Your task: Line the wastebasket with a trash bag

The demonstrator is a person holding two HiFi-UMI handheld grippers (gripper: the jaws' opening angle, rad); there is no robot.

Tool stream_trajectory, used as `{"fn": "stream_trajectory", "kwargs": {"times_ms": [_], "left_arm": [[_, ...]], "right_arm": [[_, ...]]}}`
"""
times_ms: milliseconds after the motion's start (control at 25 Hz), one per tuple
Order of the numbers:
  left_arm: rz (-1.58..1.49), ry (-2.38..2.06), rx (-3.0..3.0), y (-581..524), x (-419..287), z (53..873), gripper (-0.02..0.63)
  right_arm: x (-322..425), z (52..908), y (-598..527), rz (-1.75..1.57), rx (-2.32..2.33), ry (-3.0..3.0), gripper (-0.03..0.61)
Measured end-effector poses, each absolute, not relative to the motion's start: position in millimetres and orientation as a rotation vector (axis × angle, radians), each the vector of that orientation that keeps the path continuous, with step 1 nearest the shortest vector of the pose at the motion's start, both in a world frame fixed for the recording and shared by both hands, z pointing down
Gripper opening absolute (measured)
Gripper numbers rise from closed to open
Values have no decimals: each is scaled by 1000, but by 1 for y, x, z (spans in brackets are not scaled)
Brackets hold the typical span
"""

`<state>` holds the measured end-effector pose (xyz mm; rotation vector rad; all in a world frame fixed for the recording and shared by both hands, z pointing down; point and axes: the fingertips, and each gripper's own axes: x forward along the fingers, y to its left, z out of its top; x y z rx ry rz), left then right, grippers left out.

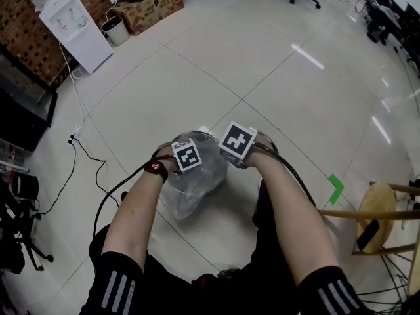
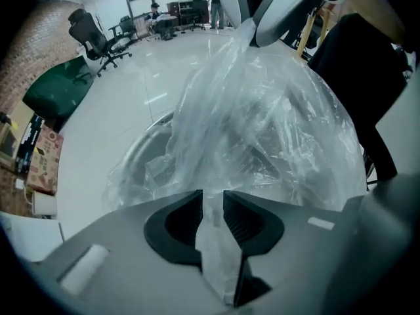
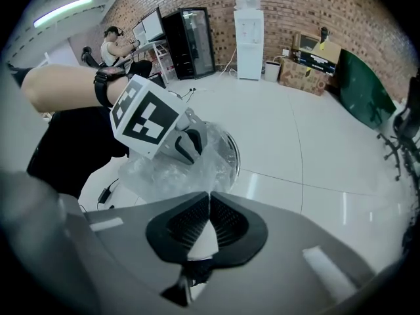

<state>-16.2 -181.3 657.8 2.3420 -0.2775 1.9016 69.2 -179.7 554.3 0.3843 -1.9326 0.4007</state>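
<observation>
Two claws each hold clear film. The left gripper [image 2: 212,194] has its jaws at a narrow gap that a bunched strip of the trash bag [image 2: 262,123] fills, the film running up from the pads into the crumpled mass of the bag. The right gripper [image 3: 209,195] has its jaws closed tip to tip on a thin edge of the same bag, with the plastic rising from the tips. Both claws point steeply down, close side by side, their marker cubes near each other in the head view. The bag billows between and below them, loose and wrinkled, spread over the wastebasket [image 3: 233,153], whose round rim shows through and beside the film; how far the bag sits inside cannot be told. The wastebasket stands on the pale tiled floor [image 1: 262,64] right in front of the person, whose bare forearms reach down to it. A black cable [image 1: 85,153] trails across the tiles to the left. A green tape mark [image 1: 336,189] lies to the right, near a wooden stool [image 1: 377,215]. Well apart, by the brick wall, stands a white water dispenser [image 1: 69,25].
</observation>
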Motion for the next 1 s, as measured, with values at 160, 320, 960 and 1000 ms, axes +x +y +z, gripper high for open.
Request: {"fn": "stream_trajectory", "kwargs": {"times_ms": [160,320,960,1000], "left_arm": [[1883,-244,2309,-178,-15,678,92],[1882,-217,2280,-174,-17,692,92],[1654,-466,2580,-179,-52,572,94],[1651,-512,2566,-181,-64,567,97]], "right_arm": [[67,572,-184,424,389,-1943,9],[67,587,-184,464,400,-1935,9],[73,577,-196,497,465,-1907,9],[74,578,-197,497,464,-1906,9]]}}
